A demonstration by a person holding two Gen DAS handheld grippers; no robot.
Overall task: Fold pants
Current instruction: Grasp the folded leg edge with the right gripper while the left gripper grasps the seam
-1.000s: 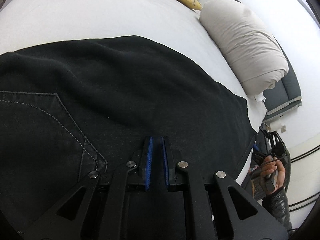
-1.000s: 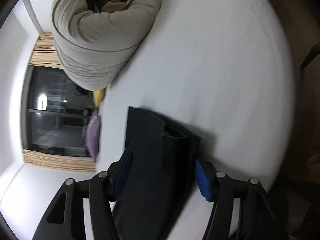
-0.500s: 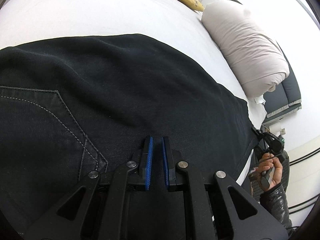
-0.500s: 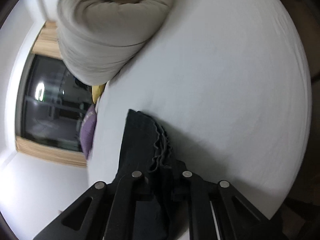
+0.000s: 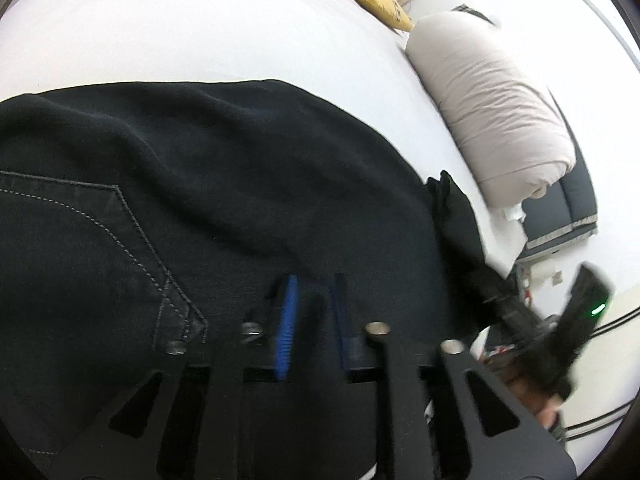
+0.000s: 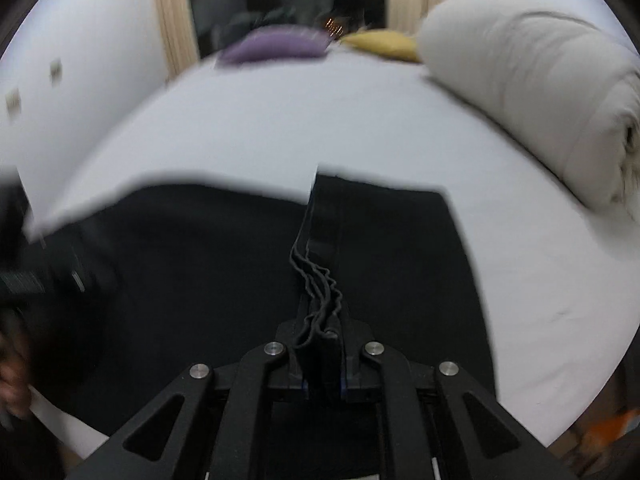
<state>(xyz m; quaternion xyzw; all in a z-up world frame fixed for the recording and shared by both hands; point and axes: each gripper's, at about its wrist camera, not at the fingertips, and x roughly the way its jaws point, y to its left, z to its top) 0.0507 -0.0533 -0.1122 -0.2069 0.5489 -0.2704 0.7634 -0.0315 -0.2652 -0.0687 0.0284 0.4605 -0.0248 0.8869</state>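
Black pants (image 5: pixel 224 184) lie across a white bed (image 5: pixel 168 36), the stitched back pocket at the left in the left wrist view. My left gripper (image 5: pixel 312 312) rests low over the waist area; its blue pads stand slightly apart with dark cloth between them, and the grip is unclear. My right gripper (image 6: pixel 322 344) is shut on the bunched leg hems of the pants (image 6: pixel 320 280) and holds them lifted over the flat pants (image 6: pixel 208 248). The right gripper also shows in the left wrist view (image 5: pixel 532 332) at the right, blurred.
A rolled beige duvet (image 5: pixel 500 92) lies along the bed's right side, also in the right wrist view (image 6: pixel 532 92). A yellow pillow (image 6: pixel 380 44) and a purple pillow (image 6: pixel 276 46) sit at the far end by a dark window. A grey cushion (image 5: pixel 560 208) lies beyond the duvet.
My right gripper closed on the leg hems, lifted them and swung round over the pants towards the waist. My left gripper's pads have parted slightly.
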